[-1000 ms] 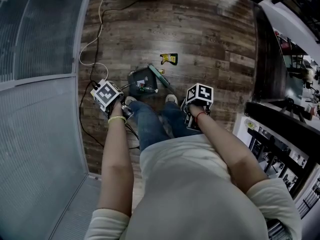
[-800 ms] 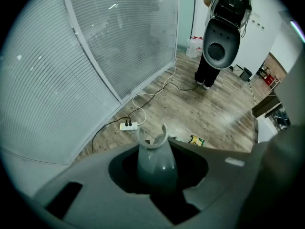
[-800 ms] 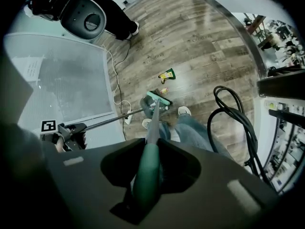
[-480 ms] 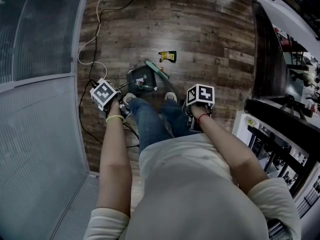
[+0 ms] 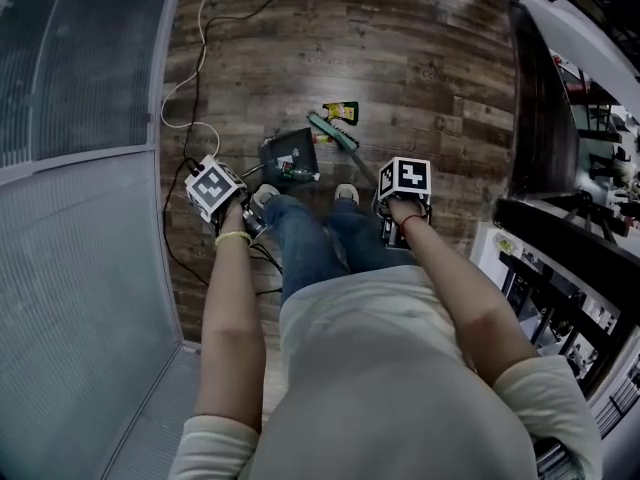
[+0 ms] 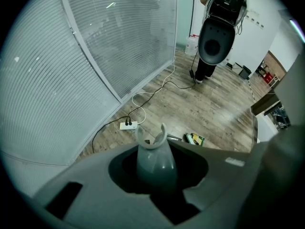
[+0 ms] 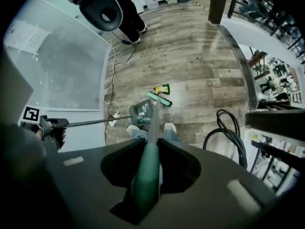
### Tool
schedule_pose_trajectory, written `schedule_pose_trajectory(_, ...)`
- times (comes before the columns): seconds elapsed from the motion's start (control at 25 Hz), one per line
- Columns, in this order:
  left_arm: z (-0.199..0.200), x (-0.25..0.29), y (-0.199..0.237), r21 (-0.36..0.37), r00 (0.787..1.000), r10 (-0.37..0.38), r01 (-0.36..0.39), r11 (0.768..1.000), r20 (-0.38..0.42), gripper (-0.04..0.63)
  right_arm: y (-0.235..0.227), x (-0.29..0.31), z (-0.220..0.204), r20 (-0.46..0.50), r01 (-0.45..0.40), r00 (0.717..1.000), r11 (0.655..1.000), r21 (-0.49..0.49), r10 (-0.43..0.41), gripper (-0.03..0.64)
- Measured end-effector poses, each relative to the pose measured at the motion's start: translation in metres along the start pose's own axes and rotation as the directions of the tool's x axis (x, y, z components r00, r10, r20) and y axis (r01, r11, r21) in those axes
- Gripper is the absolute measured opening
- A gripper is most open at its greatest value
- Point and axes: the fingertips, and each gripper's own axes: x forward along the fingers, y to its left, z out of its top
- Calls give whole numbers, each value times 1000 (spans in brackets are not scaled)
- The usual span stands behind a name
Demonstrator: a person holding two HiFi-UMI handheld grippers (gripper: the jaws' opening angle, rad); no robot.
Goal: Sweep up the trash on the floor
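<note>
A yellow-green wrapper (image 5: 342,111) lies on the wood floor just beyond the green broom head (image 5: 333,130). A dark dustpan (image 5: 288,156) sits on the floor to the left of the broom head, with small bits of litter in it. My left gripper (image 5: 225,200) is shut on the grey dustpan handle (image 6: 153,157). My right gripper (image 5: 400,206) is shut on the green broom handle (image 7: 147,174). In the right gripper view the broom head (image 7: 158,99) lies between the wrapper (image 7: 162,88) and the dustpan (image 7: 141,111).
A white power strip (image 6: 128,125) and its cords trail along the glass partition (image 5: 80,188) on the left. A black cable loop (image 7: 229,133) hangs at the right by dark shelving (image 5: 560,198). Another person's legs (image 6: 202,70) stand far back. My shoes (image 5: 263,196) are just behind the dustpan.
The broom head has swung off the dustpan, away from me and to the right, and now lies next to the wrapper. The dustpan has hardly moved.
</note>
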Motion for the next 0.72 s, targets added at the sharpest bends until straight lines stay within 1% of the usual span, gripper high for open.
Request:
schedule_pose_trajectory(0.08,-1,0,3,5,1000,-1,1,1000,-5,94,1,4,1,-9,26,1000,999,-36,-27,97)
schedule_pose_trajectory(0.2,-1,-2,4,26,1000,3,-3,1000,-7,92,4,6,3,-19,36,999,997,-66,-37,97)
schedule_pose_trajectory(0.4,-1,7,5,123,1000,18,-15,992,-25,92,6,6,0,-50,53,997,996,-73,-57,97)
schedule_pose_trajectory(0.48,-1,5,4,142,999,19,-14,990,-33,92,3,4,-5,-55,59,996,995,-76,-64,97)
schedule_pose_trajectory(0.6,2,6,4,168,999,19,-14,986,-30,94,-3,3,-11,-64,47,997,998,-45,-50,97)
schedule_pose_trajectory(0.72,9,8,0,216,1000,13,-10,976,-13,94,-3,2,-18,-80,14,997,1000,26,-12,97)
